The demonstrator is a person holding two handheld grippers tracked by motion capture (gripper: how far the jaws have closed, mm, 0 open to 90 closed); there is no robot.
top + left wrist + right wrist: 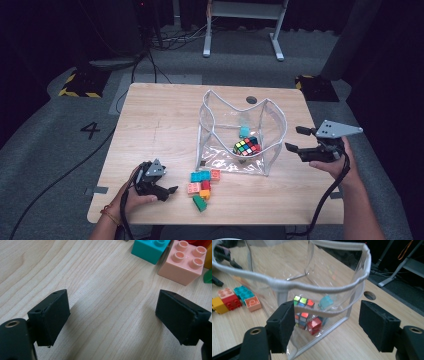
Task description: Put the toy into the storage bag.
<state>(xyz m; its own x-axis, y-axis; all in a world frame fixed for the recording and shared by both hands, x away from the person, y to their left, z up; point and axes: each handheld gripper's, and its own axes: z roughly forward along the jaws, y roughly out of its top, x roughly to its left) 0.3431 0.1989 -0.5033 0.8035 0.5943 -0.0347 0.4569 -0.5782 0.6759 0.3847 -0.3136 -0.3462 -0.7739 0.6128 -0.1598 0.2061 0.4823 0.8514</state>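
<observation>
The right claw (296, 138) hangs released just beside the clear bag (270, 131), nothing between its jaws. Inside the bag lie a puzzle cube (247, 146) and a teal block (244, 131). The left claw (169, 192), also released, rests on the desk (160, 120) near loose blocks (202, 184).

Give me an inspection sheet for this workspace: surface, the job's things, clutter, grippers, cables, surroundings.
Surface: light wooden table, round hole near the far edge.
Job's things: clear plastic bag with white trim standing open, holding a multicoloured puzzle cube and a teal brick; pile of coloured toy bricks in front of it.
Clutter: nothing seen.
Grippers: left gripper low beside the bricks, jaws open, empty; right gripper at the bag's right side, jaws open, empty.
Cables: black cable trailing from the right gripper; more on the floor.
Surroundings: grey carpet, white frame legs, dark curtains.
</observation>
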